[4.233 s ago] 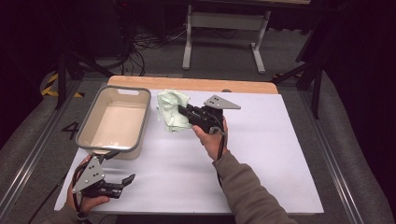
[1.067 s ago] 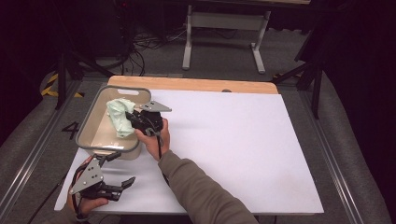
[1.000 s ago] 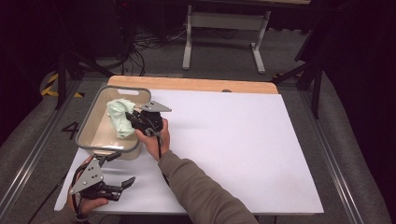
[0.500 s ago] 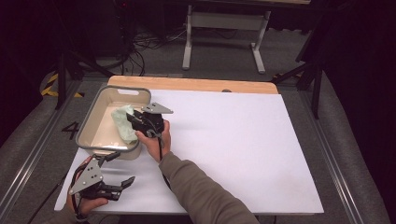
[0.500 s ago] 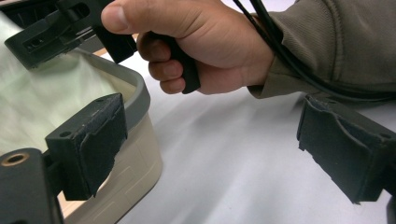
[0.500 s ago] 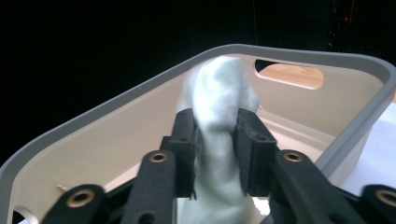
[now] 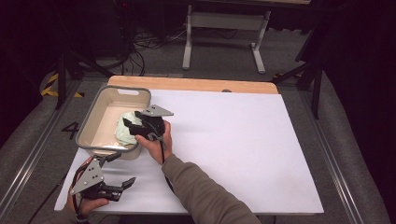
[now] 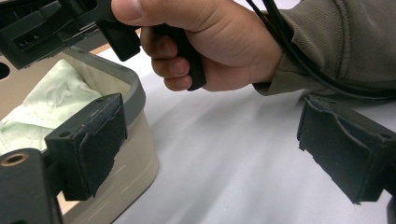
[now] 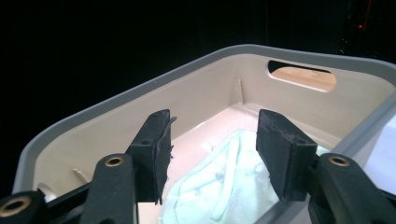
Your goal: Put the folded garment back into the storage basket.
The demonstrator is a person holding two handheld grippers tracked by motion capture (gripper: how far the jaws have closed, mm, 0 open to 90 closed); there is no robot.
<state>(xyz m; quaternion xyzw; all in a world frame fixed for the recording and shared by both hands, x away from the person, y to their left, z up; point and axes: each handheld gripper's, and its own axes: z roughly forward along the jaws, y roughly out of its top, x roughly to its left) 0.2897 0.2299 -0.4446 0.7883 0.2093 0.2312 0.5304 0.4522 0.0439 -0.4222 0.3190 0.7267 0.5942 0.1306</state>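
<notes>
**Cloth in the tub, both tools apart**

White sheeting covers the surface, with a strip of bare wood along its far edge and a dark floor with cables and a metal stand beyond it. At the left centre of the high view we see a beige rectangular plastic tub with a grey rim. Inside it, toward its right wall, lies a crumpled pale green cloth.

Our right tool sits over the tub's right rim, just above the cloth. In the right gripper view its jaws stand wide apart, with the cloth lying loose between and below them, gripped by neither.

Our left tool is at the lower left of the frame, on the sheeting just in front of the tub. Its jaws are wide, holding nothing; one pad sits close beside the tub's near corner.
</notes>
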